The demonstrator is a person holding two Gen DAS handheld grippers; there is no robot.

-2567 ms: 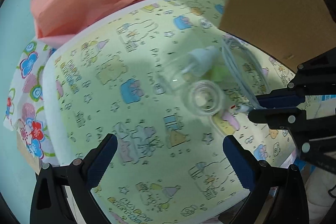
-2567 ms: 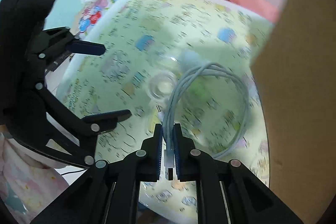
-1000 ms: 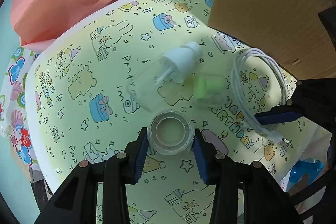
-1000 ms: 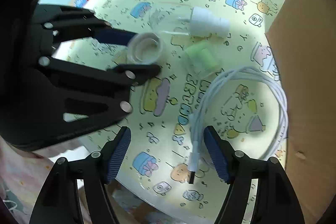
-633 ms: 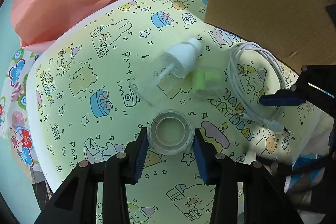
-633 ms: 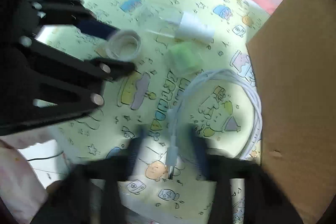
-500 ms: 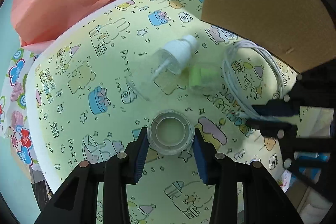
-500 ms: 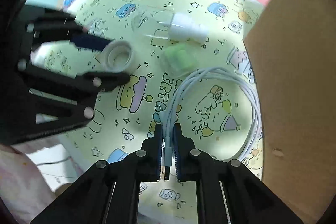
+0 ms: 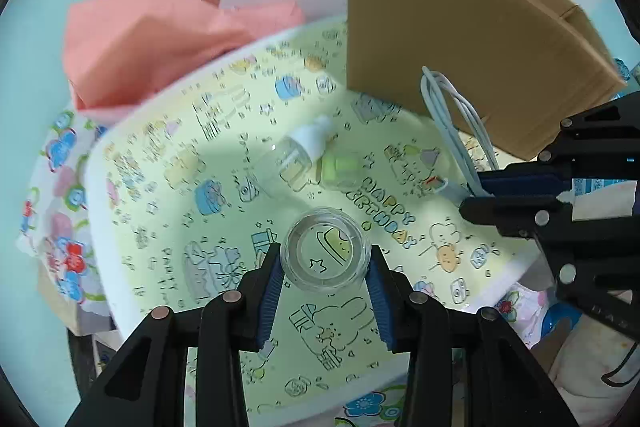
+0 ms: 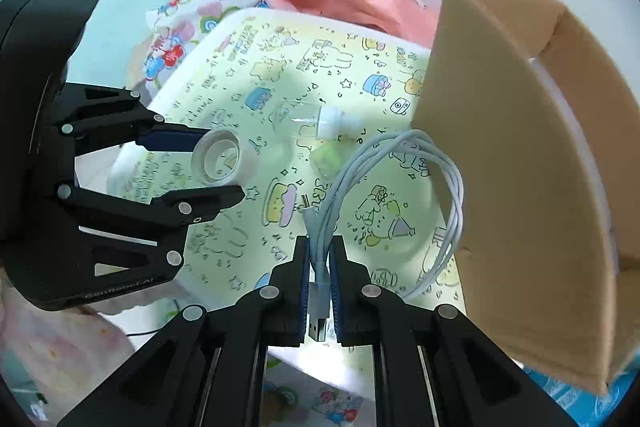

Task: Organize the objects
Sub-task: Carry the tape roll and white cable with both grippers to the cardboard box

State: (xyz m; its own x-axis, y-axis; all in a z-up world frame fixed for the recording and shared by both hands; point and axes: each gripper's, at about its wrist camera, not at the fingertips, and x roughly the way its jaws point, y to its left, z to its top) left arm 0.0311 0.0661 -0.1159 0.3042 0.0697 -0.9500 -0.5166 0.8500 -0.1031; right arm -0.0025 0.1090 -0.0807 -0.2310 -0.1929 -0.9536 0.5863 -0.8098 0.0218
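Note:
My left gripper [image 9: 325,267] is shut on a roll of clear tape [image 9: 325,255], held above the yellow cartoon-print table [image 9: 168,187]; the right wrist view shows that gripper [image 10: 216,173] and the tape [image 10: 218,163] at the left. My right gripper [image 10: 319,259] is shut on a coiled white USB cable [image 10: 400,163], whose loops hang in the air beside the cardboard box. From the left wrist view the right gripper [image 9: 474,193] and the cable [image 9: 456,131] are at the right. A clear spray bottle with a white cap [image 9: 298,151] and a small green-filled case [image 9: 340,167] lie on the table.
A brown cardboard box [image 10: 532,167] stands at the table's right side, its opening facing up. A pink cloth [image 9: 160,39] is heaped behind the table against the teal wall. A floral fabric [image 9: 60,195] hangs off the left edge. Bedding and clutter lie below the near edge.
My right gripper closed on the cable near its USB plug and lifted it off the table. My left gripper rose with the tape roll. The bottle and green case stayed put.

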